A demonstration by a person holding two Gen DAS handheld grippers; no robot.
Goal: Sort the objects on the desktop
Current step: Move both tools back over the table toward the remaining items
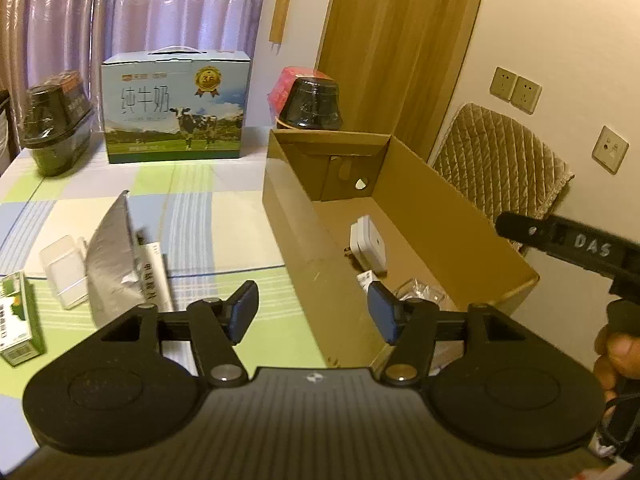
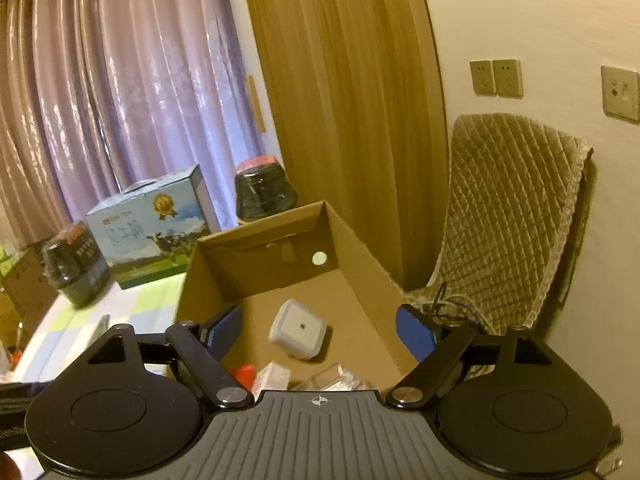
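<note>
An open cardboard box (image 1: 292,224) stands on the right side of the table. On its floor lie a white plug adapter (image 1: 369,249), a small white item and a clear plastic wrapper (image 1: 424,294). My left gripper (image 1: 314,315) is open and empty, hovering over the box's near left corner. My right gripper (image 2: 320,332) is open too, hanging above the box (image 2: 360,248) with the adapter (image 2: 298,330) just below it. Left of the box on the table lie a silver foil pouch (image 1: 110,256), a white tube box (image 1: 154,276), a clear plastic case (image 1: 66,276) and a green box (image 1: 16,320).
A milk carton (image 1: 176,108) and two black wrapped containers (image 1: 56,124) (image 1: 310,104) stand along the table's back. A chair with a quilted cover (image 2: 508,220) is right of the box, against the wall. A hand (image 1: 616,360) holds the right tool's black body (image 1: 580,244).
</note>
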